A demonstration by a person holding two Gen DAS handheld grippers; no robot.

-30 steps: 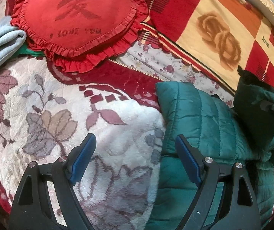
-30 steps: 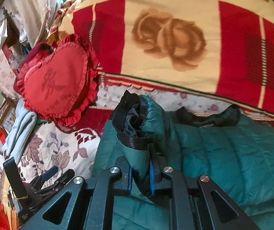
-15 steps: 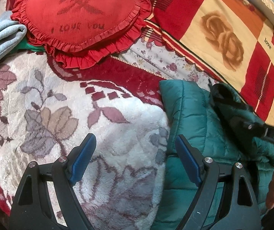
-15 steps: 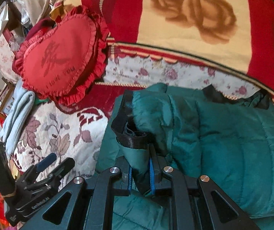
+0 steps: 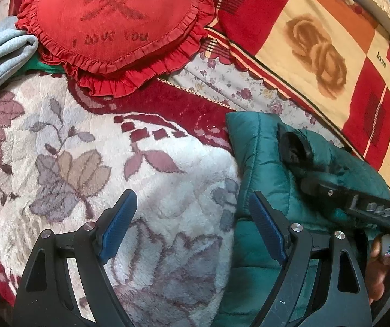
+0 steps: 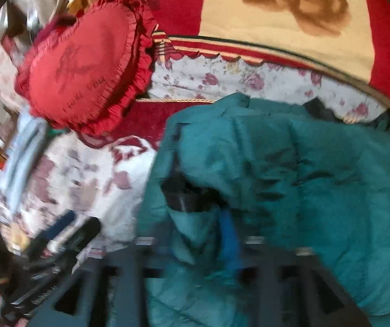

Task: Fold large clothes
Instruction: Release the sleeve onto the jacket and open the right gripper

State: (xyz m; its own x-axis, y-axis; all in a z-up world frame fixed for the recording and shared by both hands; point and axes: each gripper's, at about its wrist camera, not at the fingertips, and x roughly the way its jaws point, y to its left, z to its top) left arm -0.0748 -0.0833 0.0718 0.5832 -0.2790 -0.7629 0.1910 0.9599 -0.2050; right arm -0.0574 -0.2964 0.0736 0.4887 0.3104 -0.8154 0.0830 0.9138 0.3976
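A teal quilted puffer jacket [image 5: 260, 163] lies on the bed; it fills the right wrist view [image 6: 317, 190]. My right gripper [image 6: 203, 234] is shut on the jacket's sleeve near its black cuff [image 6: 186, 199], low over the jacket body; the view is motion-blurred. The right gripper also shows in the left wrist view [image 5: 358, 199], with the black cuff [image 5: 293, 147] beyond it. My left gripper [image 5: 192, 223] is open and empty, hovering over the floral blanket with its right finger at the jacket's left edge.
A red heart-shaped pillow [image 5: 115, 24] lies at the back left, beside a folded grey garment [image 5: 1, 57]. A white floral fleece blanket [image 5: 85, 163] covers the bed's left. A red-and-cream rose blanket [image 5: 317, 51] lies behind the jacket.
My right gripper has carried the sleeve down and leftward across the jacket body, closer to the left gripper. The left gripper has stayed open and almost still.
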